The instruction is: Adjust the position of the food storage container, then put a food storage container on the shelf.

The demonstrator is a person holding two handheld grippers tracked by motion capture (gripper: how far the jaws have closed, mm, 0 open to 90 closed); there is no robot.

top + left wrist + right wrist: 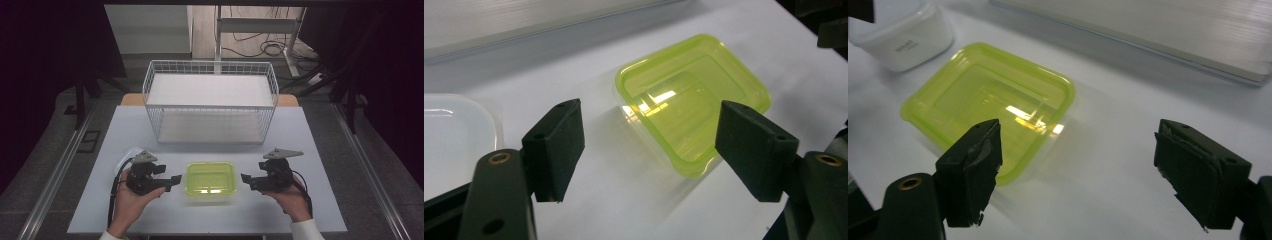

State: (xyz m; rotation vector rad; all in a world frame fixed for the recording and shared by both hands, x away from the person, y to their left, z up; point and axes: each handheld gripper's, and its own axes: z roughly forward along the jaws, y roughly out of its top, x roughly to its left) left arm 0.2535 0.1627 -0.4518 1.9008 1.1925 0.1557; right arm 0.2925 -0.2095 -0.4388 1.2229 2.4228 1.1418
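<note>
A yellow-green see-through container [210, 181] with its lid on sits at the front middle of the pale table [300, 145]. My left gripper [171, 182] is held just to its left, jaws pointing at it, open and holding nothing. My right gripper [246, 179] faces it from the other side, likewise open with nothing in it. In the left gripper view the container [694, 100] lies beyond the wide-apart jaws of the left gripper [654, 150], not touched. In the right gripper view the container [988, 105] lies ahead and to the left of the right gripper [1083, 172].
A white wire basket [210, 100] stands at the back middle of the table. A white translucent box [129, 152] sits behind my left hand, also seen as the white box [454, 135] and the white box [903, 35]. The table's front edge is close below both hands.
</note>
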